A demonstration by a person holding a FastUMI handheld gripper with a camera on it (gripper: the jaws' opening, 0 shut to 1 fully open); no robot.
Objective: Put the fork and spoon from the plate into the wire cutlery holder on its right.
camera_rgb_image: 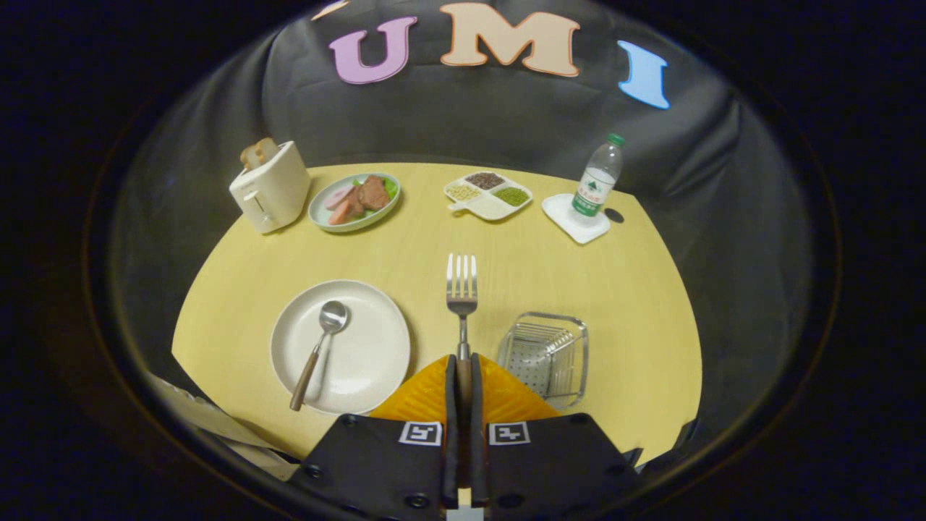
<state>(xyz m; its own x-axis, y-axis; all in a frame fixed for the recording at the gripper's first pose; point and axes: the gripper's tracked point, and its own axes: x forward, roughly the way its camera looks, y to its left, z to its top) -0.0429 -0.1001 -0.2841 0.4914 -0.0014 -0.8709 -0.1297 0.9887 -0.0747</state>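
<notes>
The gripper (463, 362) is closed on the fork (461, 289), both fingers pressed against its handle, with the tines pointing away toward twelve o'clock above the yellow table (622, 289). At about ten o'clock from the fingers sits the white plate (376, 362), holding just the spoon (322, 347), whose bowl lies near the plate's middle and whose handle slants down past its near rim. At about two o'clock from the fingers stands the wire cutlery holder (546, 354), with nothing inside it. Farther off, at eleven o'clock, a toaster (271, 189) has bread in its slot, and beside it a green plate (354, 202) carries slices of meat. Around one o'clock a divided dish (488, 195) holds grains and beans in separate compartments. Beyond that a water bottle (599, 177) stands upright on a white coaster (571, 217).
</notes>
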